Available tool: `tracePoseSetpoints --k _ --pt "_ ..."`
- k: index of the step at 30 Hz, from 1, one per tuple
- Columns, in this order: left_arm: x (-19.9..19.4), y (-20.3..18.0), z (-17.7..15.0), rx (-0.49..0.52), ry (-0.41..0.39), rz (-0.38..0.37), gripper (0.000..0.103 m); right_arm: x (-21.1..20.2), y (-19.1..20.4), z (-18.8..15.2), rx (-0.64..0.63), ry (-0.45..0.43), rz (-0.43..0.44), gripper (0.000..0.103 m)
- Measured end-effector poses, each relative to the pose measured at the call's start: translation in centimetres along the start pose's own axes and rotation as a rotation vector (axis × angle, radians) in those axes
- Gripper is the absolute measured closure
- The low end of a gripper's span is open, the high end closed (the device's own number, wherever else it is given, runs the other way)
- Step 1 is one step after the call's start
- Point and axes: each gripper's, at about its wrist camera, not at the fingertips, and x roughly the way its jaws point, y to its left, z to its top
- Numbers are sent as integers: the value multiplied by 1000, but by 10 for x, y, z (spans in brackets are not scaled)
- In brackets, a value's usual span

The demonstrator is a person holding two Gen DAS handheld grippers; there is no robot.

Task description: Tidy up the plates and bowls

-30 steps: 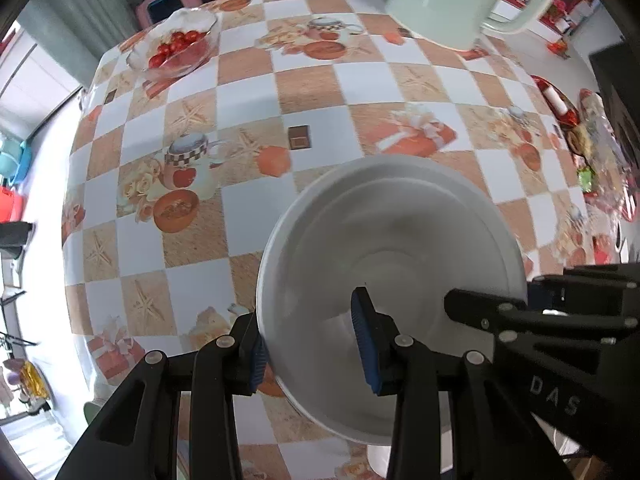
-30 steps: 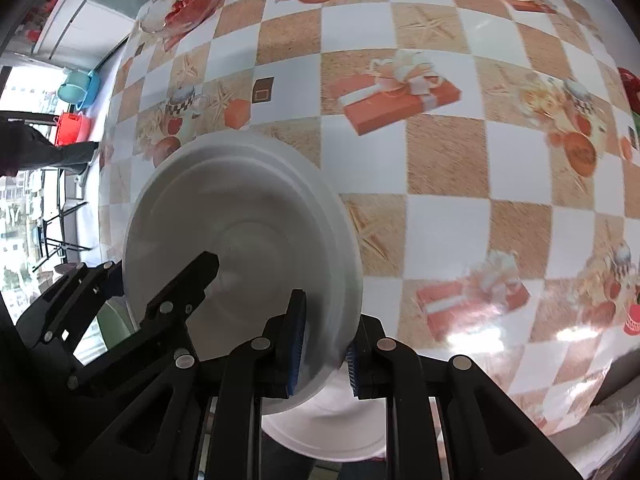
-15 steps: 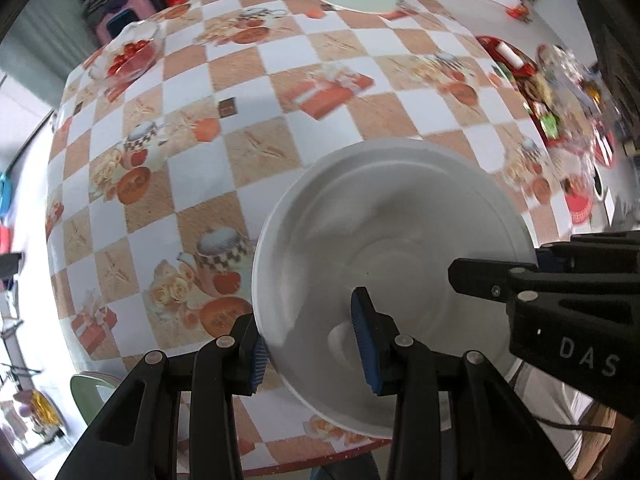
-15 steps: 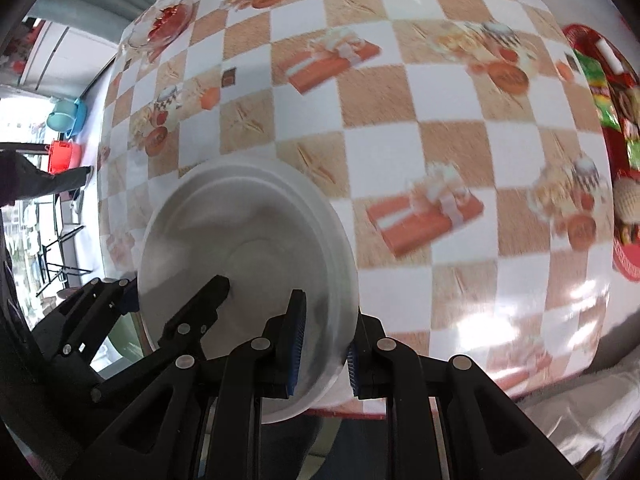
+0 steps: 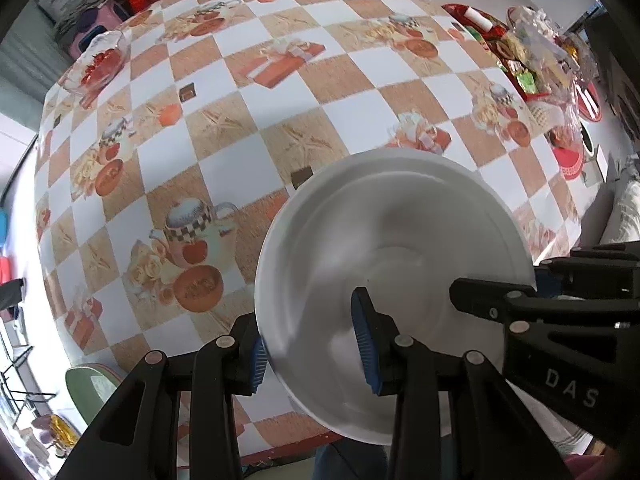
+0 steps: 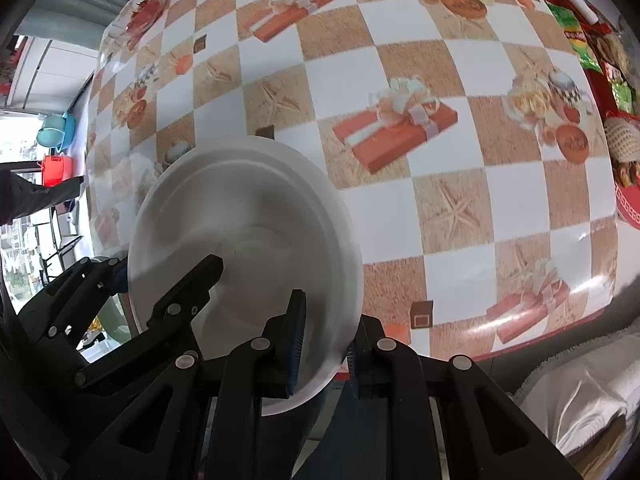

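Two grippers, left gripper and right gripper, clamped on opposite rims of white bowl

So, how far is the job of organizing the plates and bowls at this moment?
Early, it seems. In hand: both grippers, left and right, clamp opposite rims of one white plate, held above the table. Nothing looks stacked yet. Left: setting this plate down; a glass bowl of red fruit stands at the far edge.
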Motion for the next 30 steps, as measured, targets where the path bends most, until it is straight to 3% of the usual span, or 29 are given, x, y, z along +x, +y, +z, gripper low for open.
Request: tracePoseSetpoints --k 15,18,19,22,23,24,26,30 --pt "17 -3 -15 13 39 -3 62 28 2 -7 0 40 -18 82" --pt "17 -2 -18 11 41 -13 57 29 3 -6 -4 42 -19 82" --pt "17 -2 -18 11 39 -12 53 29 3 -6 -2 42 -19 82" --pt "11 4 -21 3 16 -4 27 25 0 -5 3 37 -20 81" --pt "8 7 -23 -3 4 -8 22 24 -1 -5 4 31 -21 66" --pt "7 9 -23 -6 -2 -10 22 21 -3 -5 6 23 -22 37" --pt "2 15 -25 -15 -20 -20 19 16 -5 -5 12 -1 -24 11" --pt "-7 29 -32 -34 -35 -15 11 8 -5 -3 15 -20 -25 11"
